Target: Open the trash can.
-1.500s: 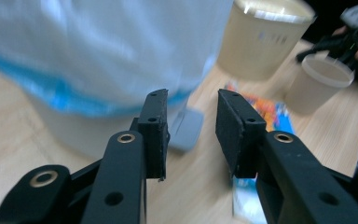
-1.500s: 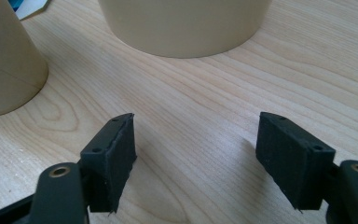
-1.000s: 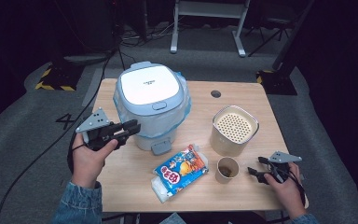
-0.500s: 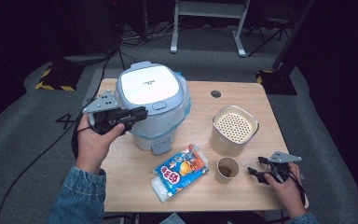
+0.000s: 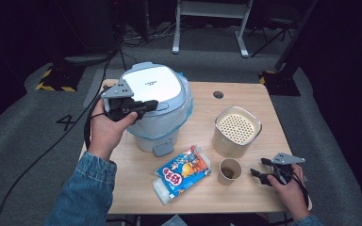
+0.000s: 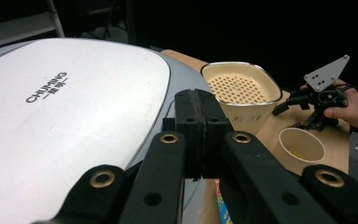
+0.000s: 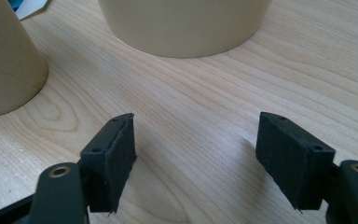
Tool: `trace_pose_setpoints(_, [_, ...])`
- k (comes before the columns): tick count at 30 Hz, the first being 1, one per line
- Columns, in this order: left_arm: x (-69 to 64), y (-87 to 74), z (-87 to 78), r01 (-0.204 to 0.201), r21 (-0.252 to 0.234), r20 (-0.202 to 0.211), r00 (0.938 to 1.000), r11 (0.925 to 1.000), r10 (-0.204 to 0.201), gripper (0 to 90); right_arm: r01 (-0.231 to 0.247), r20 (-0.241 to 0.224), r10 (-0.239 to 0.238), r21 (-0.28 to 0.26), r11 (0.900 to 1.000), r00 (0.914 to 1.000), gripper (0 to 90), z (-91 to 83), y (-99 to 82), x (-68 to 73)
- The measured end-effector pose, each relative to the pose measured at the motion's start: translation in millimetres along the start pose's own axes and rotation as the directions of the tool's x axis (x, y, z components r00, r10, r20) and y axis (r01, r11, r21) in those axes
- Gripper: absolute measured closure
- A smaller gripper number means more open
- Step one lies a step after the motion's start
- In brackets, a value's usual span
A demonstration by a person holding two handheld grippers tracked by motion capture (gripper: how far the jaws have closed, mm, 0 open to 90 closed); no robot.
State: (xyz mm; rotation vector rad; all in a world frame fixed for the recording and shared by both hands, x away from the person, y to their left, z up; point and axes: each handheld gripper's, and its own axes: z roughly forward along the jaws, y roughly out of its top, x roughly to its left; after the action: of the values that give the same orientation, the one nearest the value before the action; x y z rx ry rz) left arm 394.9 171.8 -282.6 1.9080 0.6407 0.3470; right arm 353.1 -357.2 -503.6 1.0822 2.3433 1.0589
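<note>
At the table's far left a white-lidded, blue-grey cooker [image 5: 158, 106] is seen; over its lid the left gripper [image 5: 152, 104] is held pressed together, the right gripper [image 5: 256, 174] spread apart near the cup [image 5: 229, 170].

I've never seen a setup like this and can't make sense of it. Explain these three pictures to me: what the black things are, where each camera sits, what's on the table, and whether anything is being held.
No machine here: a person holds a two-jaw grasping tool in each hand. The high view looks down from above the person's side of the wooden table. The other two pictures come from small cameras riding on each tool, looking along its black jaws.

The left tool is over the white lid of the rice cooker; its own view shows its jaws pressed together with nothing between them. The right tool sits low over the table near the front right corner, its jaws wide apart around bare wood. So nothing is held.

On the table: the rice cooker, a cream container with a perforated top, a paper cup and a colourful snack packet.
</note>
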Motion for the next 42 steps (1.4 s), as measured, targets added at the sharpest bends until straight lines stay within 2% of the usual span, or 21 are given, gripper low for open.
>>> trace_pose_setpoints(5, [2.2, 2.3, 10.2, 0.004, 0.028, 0.008, 1.0, 0.9996, -0.004, 89.8, 0.0, 0.0, 0.0, 0.0, 1.0, 1.0, 28.7, 0.0, 0.0, 0.0])
trace_pose_setpoints(8, [1.0, 3.9, 14.2, -0.006, 0.04, -0.01, 0.9999, 0.9992, 0.007, 89.7, 0.0, 0.0, 0.0, 0.0, 1.0, 1.0, 28.7, 0.0, 0.0, 0.0])
trace_pose_setpoints(15, [-2.5, 8.9, 16.3, -0.021, 0.074, -0.041, 0.9989, 0.997, 0.024, 89.9, 0.0, 0.0, 0.0, 0.0, 1.0, 1.0, 28.7, 0.0, 0.0, 0.0])
trace_pose_setpoints(17, [-4.7, 9.8, 17.0, -0.011, 0.09, -0.04, 0.9991, 0.9958, 0.015, 90.0, 0.0, 0.0, 0.0, 0.0, 1.0, 1.0, 28.7, 0.0, 0.0, 0.0])
trace_pose_setpoints(19, [-6.0, 10.6, 17.5, -0.032, 0.101, -0.049, 0.9981, 0.9943, 0.038, 90.0, 0.0, 0.0, 0.0, 0.0, 1.0, 1.0, 28.7, 0.0, 0.0, 0.0])
trace_pose_setpoints(25, [-7.8, 12.1, 16.9, -0.03, 0.102, -0.062, 0.9974, 0.9943, 0.036, 89.5, -0.001, 0.0, 0.001, 0.0, 1.0, 1.0, 28.7, 0.0, 0.0, 0.1])
trace_pose_setpoints(27, [-10.4, 11.9, 16.9, -0.023, 0.094, -0.047, 0.9985, 0.9953, 0.028, 74.9, -0.001, 0.0, 0.001, 0.0, 1.0, 1.0, 28.7, 0.0, 0.0, 0.0])
trace_pose_setpoints(29, [-15.4, 11.4, 17.3, -0.034, 0.089, -0.043, 0.9984, 0.9955, 0.038, 59.0, -0.001, -0.001, 0.001, 0.0, 1.0, 1.0, 28.7, 0.0, 0.0, 0.0])
trace_pose_setpoints(31, [-21.4, 11.2, 16.9, -0.033, 0.072, -0.012, 0.9993, 0.9968, 0.034, 54.5, 0.0, 0.0, 0.0, 0.0, 1.0, 1.0, 28.7, 0.0, 0.0, 0.1])
trace_pose_setpoints(32, [-24.3, 11.3, 16.4, -0.034, 0.06, -0.002, 0.9994, 0.9976, 0.034, 50.2, 0.0, -0.001, 0.0, 0.0, 1.0, 1.0, 28.7, 0.0, 0.0, 0.1])
trace_pose_setpoints(34, [-30.3, 11.9, 14.9, -0.042, 0.058, 0.012, 0.9991, 0.9974, 0.042, 47.6, 0.0, 0.0, 0.0, 0.0, 1.0, 1.0, 28.7, 0.0, 0.0, 0.1])
trace_pose_setpoints(37, [-38.2, 10.6, 13.5, -0.063, 0.044, 0.018, 0.9979, 0.997, 0.062, 40.6, 0.001, 0.001, -0.001, 0.0, 1.0, 1.0, 28.7, -0.1, 0.0, 0.1])
trace_pose_setpoints(38, [-40.5, 9.3, 13.4, -0.059, 0.04, 0.026, 0.998, 0.9975, 0.058, 39.2, 0.001, 0.001, -0.001, 0.0, 1.0, 1.0, 28.7, -0.1, -0.1, 0.1])
trace_pose_setpoints(42, [-45.8, 2.8, 15.0, -0.072, 0.047, 0.04, 0.9967, 0.9963, 0.07, 36.3, 0.001, 0.002, -0.001, 0.0, 1.0, 1.0, 28.7, -0.1, -0.1, 0.2])
